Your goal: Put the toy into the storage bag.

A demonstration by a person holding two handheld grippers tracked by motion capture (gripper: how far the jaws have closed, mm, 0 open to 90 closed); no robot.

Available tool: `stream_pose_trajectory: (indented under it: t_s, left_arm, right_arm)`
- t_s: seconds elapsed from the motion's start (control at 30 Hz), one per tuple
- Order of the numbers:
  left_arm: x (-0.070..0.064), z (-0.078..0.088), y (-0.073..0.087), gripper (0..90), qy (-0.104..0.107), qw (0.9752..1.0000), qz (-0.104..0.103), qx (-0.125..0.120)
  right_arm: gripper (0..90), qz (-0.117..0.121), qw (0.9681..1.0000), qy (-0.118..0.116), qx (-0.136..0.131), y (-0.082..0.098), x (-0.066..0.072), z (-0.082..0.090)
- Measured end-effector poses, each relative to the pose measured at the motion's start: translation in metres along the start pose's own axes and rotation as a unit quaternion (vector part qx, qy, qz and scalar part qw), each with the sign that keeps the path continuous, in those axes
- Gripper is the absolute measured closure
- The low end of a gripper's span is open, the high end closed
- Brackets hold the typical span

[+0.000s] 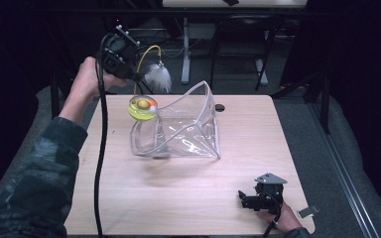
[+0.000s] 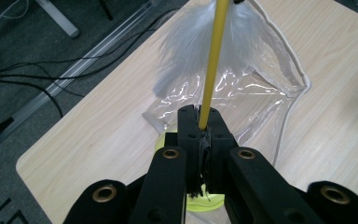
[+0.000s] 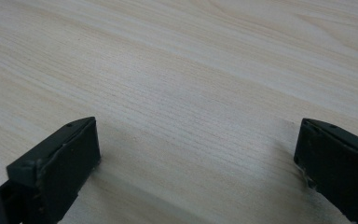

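Over the worktop's point(image 1: 178, 198) far-left corner, left tongs point(image 2: 200, 123) clamp a toy's yellow stem point(image 2: 213, 60) that could slip past the pouch point(image 1: 183, 129); right tongs point(image 3: 196, 154) rest open.

table point(image 1: 188, 198): light wood | floor point(image 1: 297, 119): grey | cables point(image 2: 51, 60): black, on floor

The left gripper point(image 2: 200, 122) is black with brass-coloured rivets, and the wand point(image 2: 213, 65) pinched between its jaws is bright yellow. Just beyond its tips hangs a white, fluffy feather point(image 1: 158, 77), and below it a translucent yellow-green ball point(image 1: 142, 107) with an orange and white core. The bag point(image 1: 183, 129) under them is clear with shiny highlights. The table point(image 1: 188, 198) is pale wood with fine grain. The right gripper point(image 3: 196, 163) has matte black jaws. The sleeve point(image 1: 34, 168) behind the left gripper has a dark green camouflage pattern.
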State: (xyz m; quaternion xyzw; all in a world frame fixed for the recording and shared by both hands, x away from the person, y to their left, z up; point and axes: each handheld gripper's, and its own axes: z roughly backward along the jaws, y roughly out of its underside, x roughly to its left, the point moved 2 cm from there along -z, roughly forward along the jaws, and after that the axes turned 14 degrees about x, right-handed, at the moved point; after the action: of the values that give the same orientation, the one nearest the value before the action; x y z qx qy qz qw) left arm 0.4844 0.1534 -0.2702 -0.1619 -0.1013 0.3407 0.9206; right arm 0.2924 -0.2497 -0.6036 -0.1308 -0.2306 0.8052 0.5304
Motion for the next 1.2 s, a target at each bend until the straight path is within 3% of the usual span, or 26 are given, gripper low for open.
stream_pose_trajectory:
  t_s: [0.5, 1.07, 1.2]
  left_arm:
    - [-0.019, -0.034, -0.016, 88.1, 0.03, 0.9989, -0.028, 0.024]
    - [-0.03, -0.077, -0.02, 88.1, 0.062, 0.9961, -0.038, 0.049]
    - [-0.031, -0.086, -0.018, 88.1, 0.079, 0.9948, -0.037, 0.052]
  right_arm:
    - [0.0, 0.001, 1.0, 0.001, 0.001, 0.0, 0.0, 0.0]
    - [0.0, 0.001, 1.0, -0.001, 0.001, 0.0, 0.0, 0.0]
    - [0.0, 0.001, 1.0, -0.001, 0.001, 0.0, 0.0, 0.0]
